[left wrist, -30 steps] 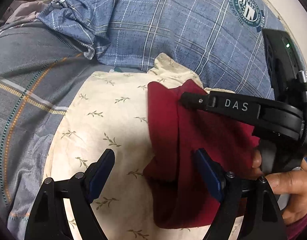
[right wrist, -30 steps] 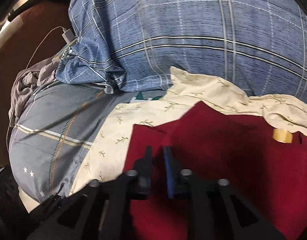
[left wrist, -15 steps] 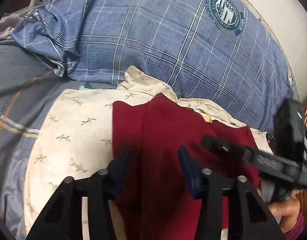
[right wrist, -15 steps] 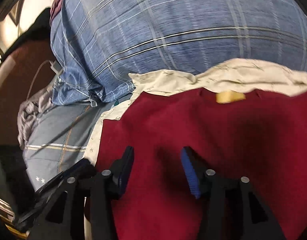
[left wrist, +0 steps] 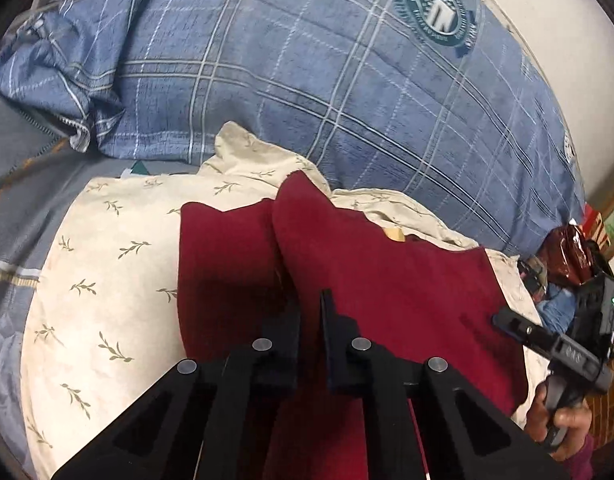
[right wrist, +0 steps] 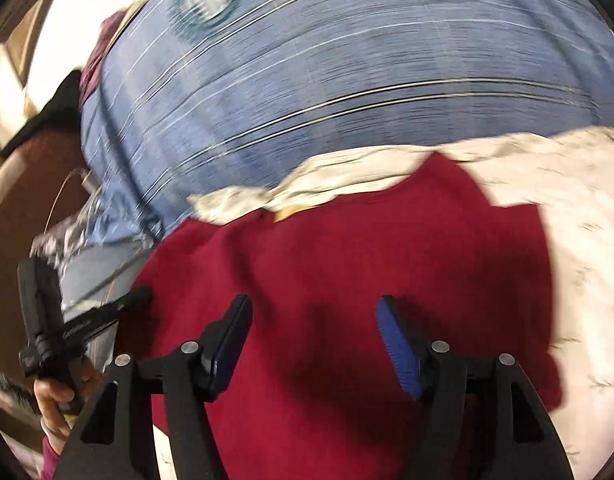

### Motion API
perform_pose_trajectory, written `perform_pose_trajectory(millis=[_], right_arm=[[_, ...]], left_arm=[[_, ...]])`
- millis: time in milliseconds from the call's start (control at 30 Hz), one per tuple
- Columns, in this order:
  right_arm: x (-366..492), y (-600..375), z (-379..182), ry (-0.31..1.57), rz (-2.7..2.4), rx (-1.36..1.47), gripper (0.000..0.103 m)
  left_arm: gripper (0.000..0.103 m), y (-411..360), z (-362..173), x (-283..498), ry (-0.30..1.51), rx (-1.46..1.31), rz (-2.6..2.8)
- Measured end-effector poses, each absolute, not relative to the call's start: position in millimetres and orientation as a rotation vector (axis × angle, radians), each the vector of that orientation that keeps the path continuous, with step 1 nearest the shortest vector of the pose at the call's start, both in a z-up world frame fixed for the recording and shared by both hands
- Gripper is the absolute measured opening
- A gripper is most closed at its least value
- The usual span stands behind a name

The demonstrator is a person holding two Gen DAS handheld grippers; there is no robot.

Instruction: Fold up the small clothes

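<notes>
A dark red garment [left wrist: 387, 280] lies on a cream leaf-print cloth [left wrist: 107, 260], its left part folded over in a raised crease. My left gripper [left wrist: 310, 312] is shut on that crease. In the right wrist view the red garment [right wrist: 367, 264] spreads flat under my right gripper [right wrist: 313, 340], which is open and empty just above it. The right gripper also shows at the right edge of the left wrist view [left wrist: 547, 344]. The left gripper appears at the left of the right wrist view [right wrist: 87, 320].
A large blue plaid pillow [left wrist: 347, 80] lies behind the clothes. Grey striped bedding [left wrist: 11, 200] is at the left. A dark red shiny packet [left wrist: 567, 252] sits at the far right. A white cable [right wrist: 63, 196] hangs at the left.
My left gripper closed from wide open onto the red garment's fold. My right gripper opened, let go of the garment and swung to the right across it.
</notes>
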State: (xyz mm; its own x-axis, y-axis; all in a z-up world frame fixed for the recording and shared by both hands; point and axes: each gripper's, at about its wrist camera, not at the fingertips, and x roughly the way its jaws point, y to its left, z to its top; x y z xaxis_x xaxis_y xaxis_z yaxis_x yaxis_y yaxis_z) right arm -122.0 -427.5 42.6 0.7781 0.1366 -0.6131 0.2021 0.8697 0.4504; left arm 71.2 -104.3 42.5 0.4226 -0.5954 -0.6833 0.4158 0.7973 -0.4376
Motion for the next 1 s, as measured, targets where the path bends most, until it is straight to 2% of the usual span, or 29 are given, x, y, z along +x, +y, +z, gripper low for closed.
perform_pose_trajectory(millis=[200,367,567,633,700,767,800,833,867,900,1000], right_arm=[[-134,-448,44,0.657,-0.099,0.502,0.068],[-116,-456,45,0.646,-0.179,0.473,0.068],[-79,-478,20,0.743,-0.252,0.432,0.053],[-82,-473,23,0.746,-0.27,0.422,0.052],[-89,-459,34,0.741,-0.258,0.394,0.057],[-100,-438,44,0.72,-0.178,0.373,0.056],[-103,-429,47,0.716,-0.156,0.359,0.061],[-105,-418,46,0.713,-0.156,0.339,0.072],[-106,-411,43,0.712,-0.166,0.324,0.077],[-105,-405,36,0.727,-0.172,0.31,0.083],[-99,-396,17,0.758,-0.209,0.243,0.085]], left_arm=[[0.006,-74,29,75,0.992,-0.302,-0.547],[0.006,-93,27,65,0.975,-0.178,-0.503],[0.007,-96,25,62,0.986,-0.164,-0.496],[0.009,-95,27,59,0.978,-0.15,-0.492],[0.013,-94,28,55,0.969,-0.134,-0.477],[0.019,-93,28,53,0.967,-0.132,-0.472],[0.022,-92,29,52,0.966,-0.136,-0.474],[0.029,-91,30,51,0.966,-0.142,-0.476],[0.038,-89,31,50,0.967,-0.149,-0.478],[0.042,-87,32,50,0.966,-0.155,-0.479],[0.045,-84,34,45,0.954,-0.149,-0.472]])
